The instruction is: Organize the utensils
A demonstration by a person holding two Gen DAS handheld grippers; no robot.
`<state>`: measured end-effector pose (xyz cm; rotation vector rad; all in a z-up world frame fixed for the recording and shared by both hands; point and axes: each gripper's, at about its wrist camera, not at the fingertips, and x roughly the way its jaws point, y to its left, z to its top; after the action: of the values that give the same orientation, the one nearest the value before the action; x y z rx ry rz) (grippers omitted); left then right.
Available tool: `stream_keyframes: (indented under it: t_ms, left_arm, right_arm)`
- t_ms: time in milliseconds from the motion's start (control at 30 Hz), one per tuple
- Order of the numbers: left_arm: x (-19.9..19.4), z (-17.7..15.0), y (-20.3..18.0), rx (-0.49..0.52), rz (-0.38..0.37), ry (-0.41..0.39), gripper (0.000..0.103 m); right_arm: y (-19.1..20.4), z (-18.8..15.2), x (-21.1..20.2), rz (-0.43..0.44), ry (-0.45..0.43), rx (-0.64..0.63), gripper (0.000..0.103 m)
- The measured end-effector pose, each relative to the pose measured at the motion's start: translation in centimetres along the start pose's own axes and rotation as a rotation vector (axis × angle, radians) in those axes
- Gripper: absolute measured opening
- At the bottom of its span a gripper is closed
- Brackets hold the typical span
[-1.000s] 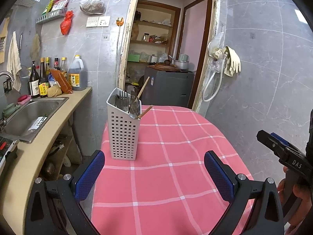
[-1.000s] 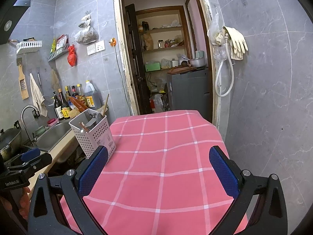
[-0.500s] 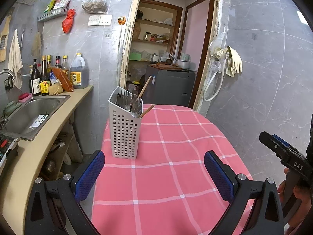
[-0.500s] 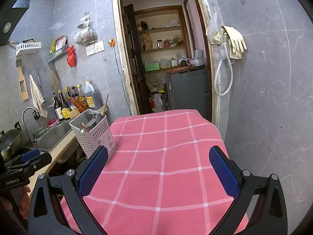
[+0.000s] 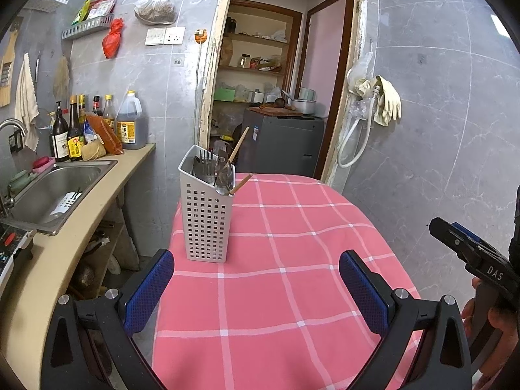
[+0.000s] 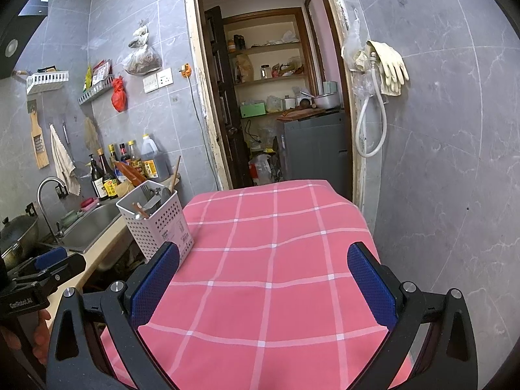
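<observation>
A white perforated utensil holder (image 5: 206,212) stands upright at the left edge of the pink checked table (image 5: 292,276). It holds forks, spoons (image 5: 224,178) and wooden chopsticks (image 5: 239,144). It also shows in the right wrist view (image 6: 157,219). My left gripper (image 5: 256,287) is open and empty, held over the near part of the table, short of the holder. My right gripper (image 6: 263,284) is open and empty over the table, with the holder beyond its left finger. No loose utensil lies on the cloth.
A counter with a steel sink (image 5: 55,191) and several bottles (image 5: 74,130) runs along the left. A doorway (image 5: 276,97) to a pantry with a grey cabinet (image 5: 282,146) lies behind the table. A tiled wall with hanging gloves (image 5: 386,100) is on the right.
Both grippers have barely shifted; the left view has tilted slightly up. Both stay open and empty. The holder has not moved.
</observation>
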<state>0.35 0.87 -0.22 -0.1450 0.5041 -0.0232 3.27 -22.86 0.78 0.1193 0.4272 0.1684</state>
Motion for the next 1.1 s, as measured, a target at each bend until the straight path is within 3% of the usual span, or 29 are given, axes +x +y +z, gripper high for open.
stream_keyframes:
  t_ms: [1100]
  left_arm:
    - [-0.49, 0.60, -0.37, 0.019, 0.004, 0.003, 0.102]
  right_arm:
    - [0.57, -0.43, -0.06, 0.001, 0.012, -0.001, 0.102]
